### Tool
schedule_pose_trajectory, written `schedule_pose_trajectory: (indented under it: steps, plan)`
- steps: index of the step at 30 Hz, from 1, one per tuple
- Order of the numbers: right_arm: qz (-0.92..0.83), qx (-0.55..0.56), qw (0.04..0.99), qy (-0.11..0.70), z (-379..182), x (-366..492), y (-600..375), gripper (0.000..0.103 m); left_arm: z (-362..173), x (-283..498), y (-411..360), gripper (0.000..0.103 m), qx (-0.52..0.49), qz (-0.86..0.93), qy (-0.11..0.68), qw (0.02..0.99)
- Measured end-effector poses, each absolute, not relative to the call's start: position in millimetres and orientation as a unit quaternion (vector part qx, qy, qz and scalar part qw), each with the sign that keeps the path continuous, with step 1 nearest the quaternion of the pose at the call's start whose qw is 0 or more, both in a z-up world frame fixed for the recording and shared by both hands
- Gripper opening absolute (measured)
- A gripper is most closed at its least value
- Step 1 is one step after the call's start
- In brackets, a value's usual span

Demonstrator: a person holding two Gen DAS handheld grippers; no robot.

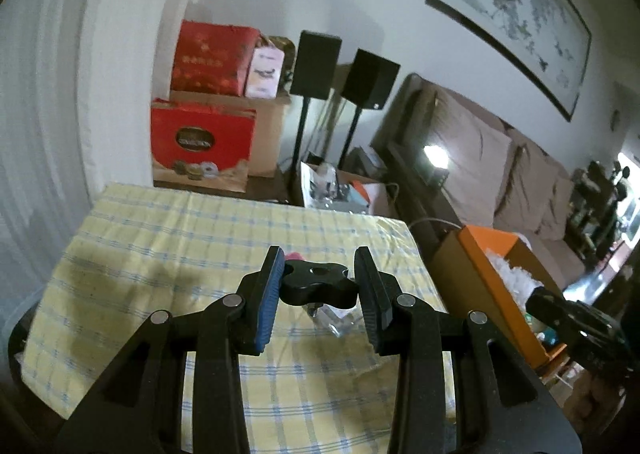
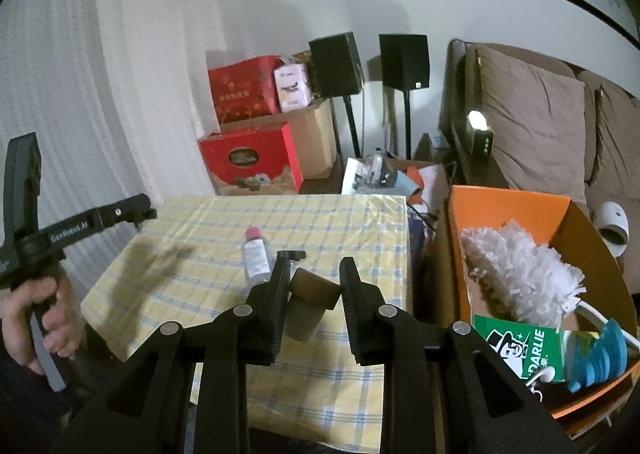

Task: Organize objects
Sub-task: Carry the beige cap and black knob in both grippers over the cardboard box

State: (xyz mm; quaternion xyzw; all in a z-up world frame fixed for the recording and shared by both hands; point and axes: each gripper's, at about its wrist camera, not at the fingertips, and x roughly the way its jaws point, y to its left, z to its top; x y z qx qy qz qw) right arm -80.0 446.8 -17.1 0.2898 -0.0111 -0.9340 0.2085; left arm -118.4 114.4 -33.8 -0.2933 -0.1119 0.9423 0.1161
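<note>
Black plastic knob (image 1: 318, 282), star-shaped with a short screw under it, sits pinched between the pads of the left gripper (image 1: 320, 286) at the centre of the left wrist view, lifted above the yellow checked tablecloth (image 1: 160, 238). In the right wrist view the right gripper (image 2: 314, 292) is narrowly closed on a brown cardboard tube (image 2: 310, 304), held at centre frame over the same cloth. A clear bottle with a pink cap (image 2: 255, 256) lies on the cloth just beyond the fingers. At the right of that frame stands an orange box (image 2: 508, 209) holding a white duster (image 2: 520, 270), a green carton (image 2: 520, 346) and a blue brush (image 2: 600, 354). A hand (image 2: 32, 318) grips the left tool's handle at lower left
</note>
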Motion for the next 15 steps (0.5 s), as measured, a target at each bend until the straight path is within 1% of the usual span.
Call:
schedule_pose_trajectory:
  steps: [5,15]
  plan:
    - [-0.939,0.275,0.207,-0.009,-5.6,-72.0,450.6,0.025,-19.6,-107.9,125.7,0.033,-0.270,0.951,-0.087,0.118]
    - [-0.949,0.246,0.196,-0.022,15.9,-61.9,474.7,0.025,-2.0,-97.1,148.8,0.034,-0.247,0.959,-0.075,0.118]
